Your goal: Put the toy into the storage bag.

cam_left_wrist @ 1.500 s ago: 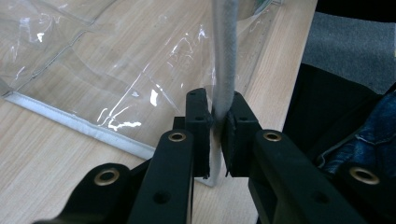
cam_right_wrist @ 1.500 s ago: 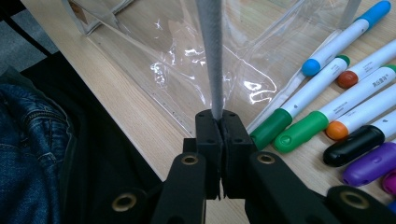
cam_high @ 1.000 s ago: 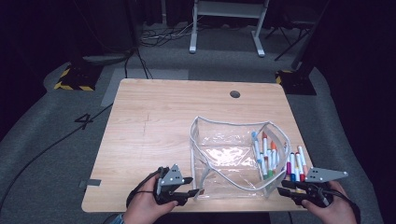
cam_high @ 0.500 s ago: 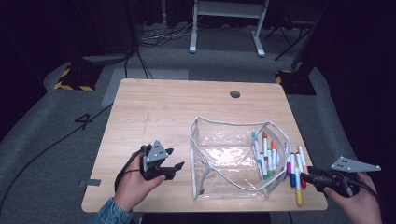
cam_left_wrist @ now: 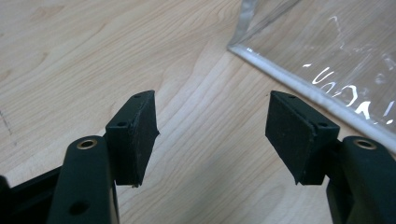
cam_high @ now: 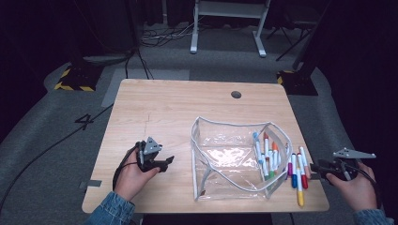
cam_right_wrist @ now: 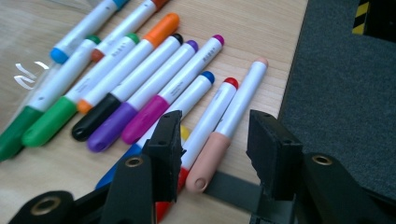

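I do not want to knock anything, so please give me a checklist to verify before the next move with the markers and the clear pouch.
1. Left gripper empty, jaws just opened, nothing between them: ok.
2. Right gripper empty, jaws just opened, not pressing any marker: ok.
3. Clear pouch open at the top to take markers: cannot tell.
4. Markers outside the pouch lying flat, side by side on the table: ok.
5. Pink marker safely away from the table's right edge: not ok, it lies close to it.
6. Left gripper clear of the pouch edge: ok.
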Demonstrator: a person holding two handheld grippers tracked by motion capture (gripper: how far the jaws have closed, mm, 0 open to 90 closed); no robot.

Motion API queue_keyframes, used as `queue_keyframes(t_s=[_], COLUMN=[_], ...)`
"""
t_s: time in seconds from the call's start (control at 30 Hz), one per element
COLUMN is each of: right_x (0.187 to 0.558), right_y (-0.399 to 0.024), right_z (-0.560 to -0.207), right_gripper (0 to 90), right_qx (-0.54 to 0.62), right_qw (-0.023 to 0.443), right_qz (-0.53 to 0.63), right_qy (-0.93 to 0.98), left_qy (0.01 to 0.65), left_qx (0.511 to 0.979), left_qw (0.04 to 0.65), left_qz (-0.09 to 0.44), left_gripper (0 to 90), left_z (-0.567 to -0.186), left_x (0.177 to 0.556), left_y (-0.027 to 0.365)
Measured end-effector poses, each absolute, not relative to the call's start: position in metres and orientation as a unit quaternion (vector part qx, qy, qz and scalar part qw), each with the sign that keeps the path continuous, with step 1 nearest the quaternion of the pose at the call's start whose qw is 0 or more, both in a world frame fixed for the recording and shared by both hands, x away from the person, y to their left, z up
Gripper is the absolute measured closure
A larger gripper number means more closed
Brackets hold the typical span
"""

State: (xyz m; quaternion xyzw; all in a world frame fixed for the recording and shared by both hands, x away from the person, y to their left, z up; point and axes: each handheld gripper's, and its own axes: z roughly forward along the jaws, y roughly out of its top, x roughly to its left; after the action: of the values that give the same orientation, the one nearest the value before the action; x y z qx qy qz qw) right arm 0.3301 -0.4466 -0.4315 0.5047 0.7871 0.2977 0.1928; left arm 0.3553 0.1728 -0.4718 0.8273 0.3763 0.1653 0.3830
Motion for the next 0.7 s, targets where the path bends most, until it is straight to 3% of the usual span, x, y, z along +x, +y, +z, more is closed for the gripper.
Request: queue_keyframes(t_s=[0.33, 0.7], right_x=[0.364, 0.385], right_y=[-0.445, -0.445], right_z=[-0.459, -0.470], right_gripper=[56.0, 72.6], right_qx=[0.526, 0.539], right_qw=[0.177, 0.163], right_qz=[0.262, 0.212], right_qy=[0.790, 0.799], left_qy=[0.385, 0.388], left_qx=[0.826, 0.825], left_qw=[0.377, 0.382], left_qz=[0.163, 0.154], left_gripper=[34.2, 34.1], left_z=[-0.486, -0.490], left_x=[0.360, 0.361], left_y=[0.179, 0.181])
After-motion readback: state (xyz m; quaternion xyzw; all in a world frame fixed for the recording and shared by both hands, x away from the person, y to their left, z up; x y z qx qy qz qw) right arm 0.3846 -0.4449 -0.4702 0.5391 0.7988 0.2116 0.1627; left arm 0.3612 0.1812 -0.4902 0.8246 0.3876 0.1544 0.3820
